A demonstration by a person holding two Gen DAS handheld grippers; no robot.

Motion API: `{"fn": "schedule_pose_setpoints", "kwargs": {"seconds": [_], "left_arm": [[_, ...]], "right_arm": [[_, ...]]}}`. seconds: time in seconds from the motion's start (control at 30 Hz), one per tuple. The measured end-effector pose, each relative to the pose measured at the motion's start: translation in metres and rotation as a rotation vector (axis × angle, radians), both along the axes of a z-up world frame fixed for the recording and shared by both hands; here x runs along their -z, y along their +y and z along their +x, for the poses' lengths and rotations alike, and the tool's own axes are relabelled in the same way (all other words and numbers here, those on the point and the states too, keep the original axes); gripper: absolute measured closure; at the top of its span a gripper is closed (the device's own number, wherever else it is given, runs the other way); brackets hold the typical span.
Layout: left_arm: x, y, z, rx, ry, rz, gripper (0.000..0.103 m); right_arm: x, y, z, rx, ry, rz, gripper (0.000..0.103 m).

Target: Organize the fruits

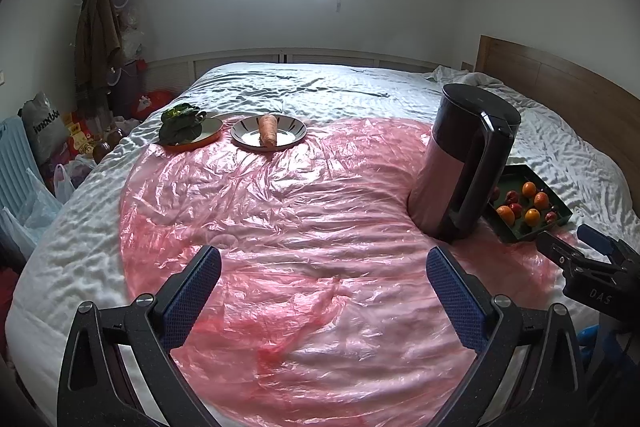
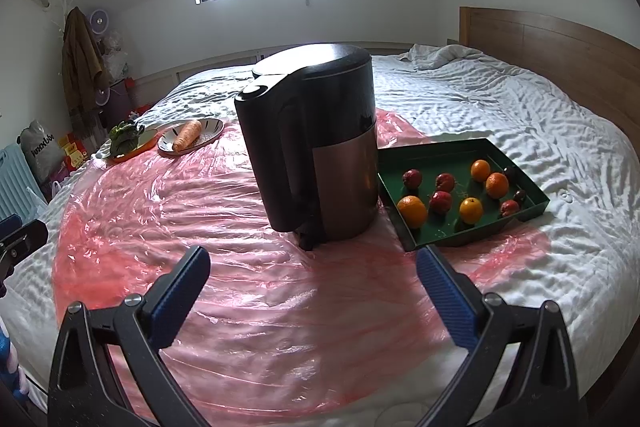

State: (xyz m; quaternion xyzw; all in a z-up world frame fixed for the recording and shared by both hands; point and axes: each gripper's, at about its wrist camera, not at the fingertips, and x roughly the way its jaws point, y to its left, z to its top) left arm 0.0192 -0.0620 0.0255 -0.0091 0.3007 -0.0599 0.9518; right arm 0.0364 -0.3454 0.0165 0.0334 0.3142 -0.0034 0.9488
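Note:
A dark green tray (image 2: 436, 151) lies on the bed to the right of a black and copper kettle (image 2: 316, 143). In it lie several oranges (image 2: 412, 211) and small red fruits (image 2: 441, 201). The tray also shows in the left wrist view (image 1: 516, 173), partly hidden by the kettle (image 1: 460, 163). My right gripper (image 2: 314, 269) is open and empty, low over the pink plastic sheet, near the tray's front corner. My left gripper (image 1: 324, 271) is open and empty over the sheet. The right gripper (image 1: 576, 247) shows at the right edge of the left wrist view.
A white plate with a carrot (image 1: 267, 135) and an orange plate with leafy greens (image 1: 182, 125) sit at the far left of the pink sheet (image 1: 300, 227). A wooden headboard (image 2: 540, 39) stands at the right. Bags and clutter (image 1: 44, 131) lie beside the bed at left.

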Motion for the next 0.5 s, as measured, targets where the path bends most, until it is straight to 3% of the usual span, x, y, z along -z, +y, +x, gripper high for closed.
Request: {"fn": "schedule_pose_setpoints", "kwargs": {"seconds": [0.5], "left_arm": [[0.0005,0.001,-0.0002,0.004,0.01,-0.008,0.002]], "right_arm": [[-0.0001,0.001,-0.0039,-0.002,0.002,-0.005,0.0]]}}
